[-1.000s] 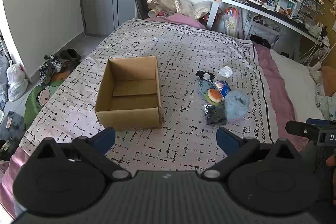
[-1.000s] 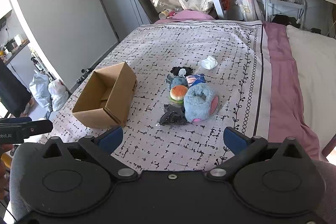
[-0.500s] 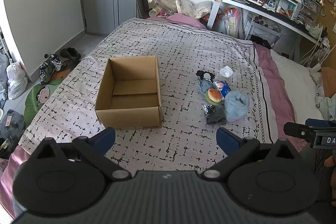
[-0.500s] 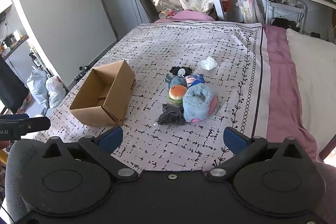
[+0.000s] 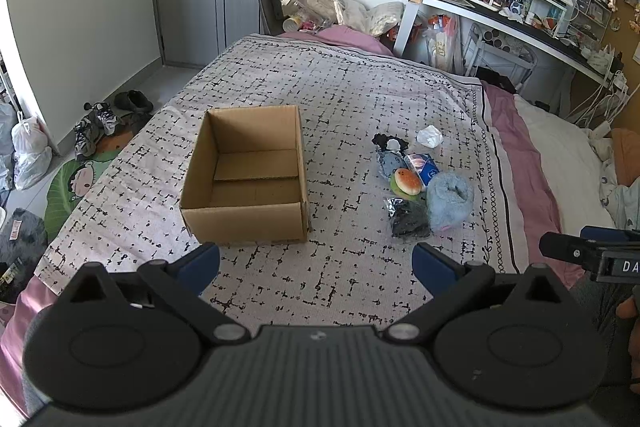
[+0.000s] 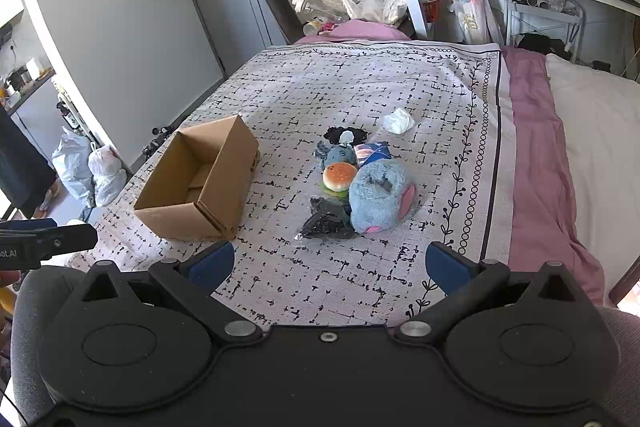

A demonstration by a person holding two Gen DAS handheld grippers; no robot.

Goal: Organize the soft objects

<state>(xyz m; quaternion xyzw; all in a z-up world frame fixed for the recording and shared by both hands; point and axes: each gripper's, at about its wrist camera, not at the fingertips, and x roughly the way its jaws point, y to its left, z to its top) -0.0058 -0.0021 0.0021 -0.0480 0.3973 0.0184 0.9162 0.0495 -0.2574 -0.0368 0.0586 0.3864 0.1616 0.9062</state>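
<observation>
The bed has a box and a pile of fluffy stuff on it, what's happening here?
A person is holding a left gripper and a right gripper, both with jaws wide open and holding nothing. On the bedspread sits an open cardboard box with nothing inside. Beside it is a small heap of soft things: a fluffy blue slipper, a burger plush, a small blue plush and a dark bagged bundle. Nothing has been put in the box yet.
</observation>
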